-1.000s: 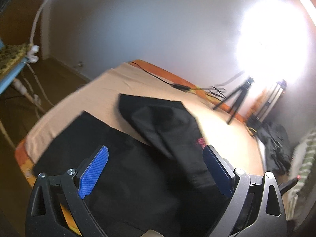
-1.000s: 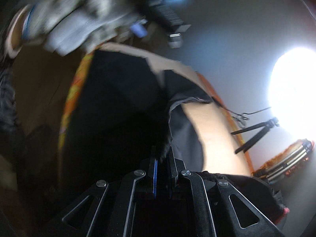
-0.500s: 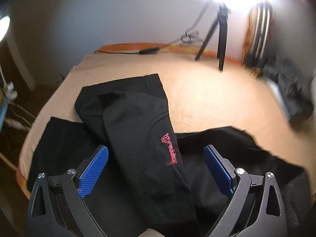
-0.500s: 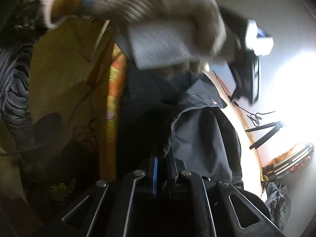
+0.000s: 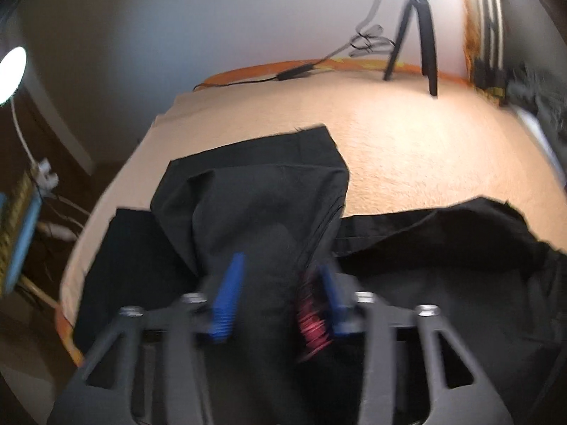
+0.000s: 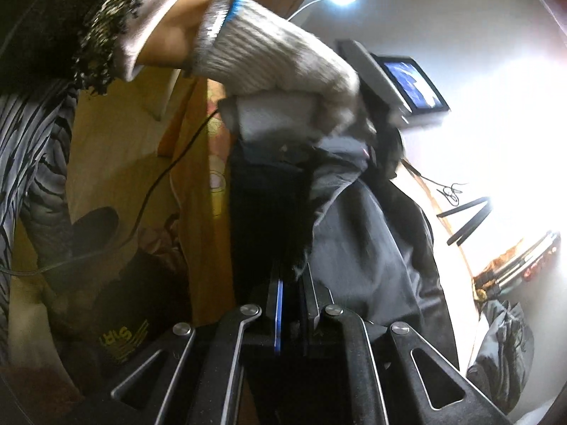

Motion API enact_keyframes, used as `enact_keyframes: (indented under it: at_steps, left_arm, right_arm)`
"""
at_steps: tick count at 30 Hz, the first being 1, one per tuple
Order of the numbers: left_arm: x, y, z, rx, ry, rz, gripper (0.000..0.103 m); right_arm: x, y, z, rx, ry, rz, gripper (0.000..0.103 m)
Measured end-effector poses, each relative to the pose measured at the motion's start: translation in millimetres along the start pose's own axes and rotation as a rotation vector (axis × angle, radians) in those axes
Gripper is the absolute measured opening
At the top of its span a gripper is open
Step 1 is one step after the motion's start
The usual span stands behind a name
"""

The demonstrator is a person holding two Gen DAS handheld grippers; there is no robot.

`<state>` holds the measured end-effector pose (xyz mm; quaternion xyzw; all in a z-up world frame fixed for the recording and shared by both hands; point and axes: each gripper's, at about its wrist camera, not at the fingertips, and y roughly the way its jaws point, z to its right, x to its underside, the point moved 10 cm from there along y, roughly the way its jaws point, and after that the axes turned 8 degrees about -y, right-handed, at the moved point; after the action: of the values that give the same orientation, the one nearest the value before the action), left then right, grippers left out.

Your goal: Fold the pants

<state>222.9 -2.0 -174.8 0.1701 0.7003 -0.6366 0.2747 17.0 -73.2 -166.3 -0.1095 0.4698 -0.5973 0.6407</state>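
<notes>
Black pants (image 5: 255, 194) with a pink logo (image 5: 312, 318) lie on a beige-covered bed (image 5: 425, 141), one leg folded over the rest. My left gripper (image 5: 280, 294) has its blue fingers (image 5: 226, 297) closing around a bunched ridge of the pants. My right gripper (image 6: 292, 301) is shut on an edge of the pants (image 6: 372, 248) and holds it up. The gloved hand (image 6: 276, 67) with the left gripper shows in the right wrist view, just above the cloth.
A tripod (image 5: 414, 28) and a cable (image 5: 294, 71) stand at the bed's far edge. More dark clothes (image 5: 538, 106) lie at the far right. A lamp (image 5: 10, 74) is at the left. The bed's orange edge (image 5: 67, 333) is near left.
My left gripper has dropped onto the folded leg and narrowed from wide open to pinching the cloth. My right gripper stays shut, and the gloved hand has come closer.
</notes>
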Motion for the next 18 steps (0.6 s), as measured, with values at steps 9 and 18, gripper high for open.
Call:
enact_keyframes:
  at_steps: [9,18]
  left_arm:
    - [11.3,-32.2,-84.9,0.056,-0.252,0.067,0.015]
    - [68.0,-30.1,-169.3,0.083,-0.469,-0.010,0.043]
  right_arm:
    - [-6.5,-10.6,-12.7,-0.010,-0.012,0.032,0.005]
    - [-15.2,-10.6,-35.5,-0.037,-0.071,0.051,0.005]
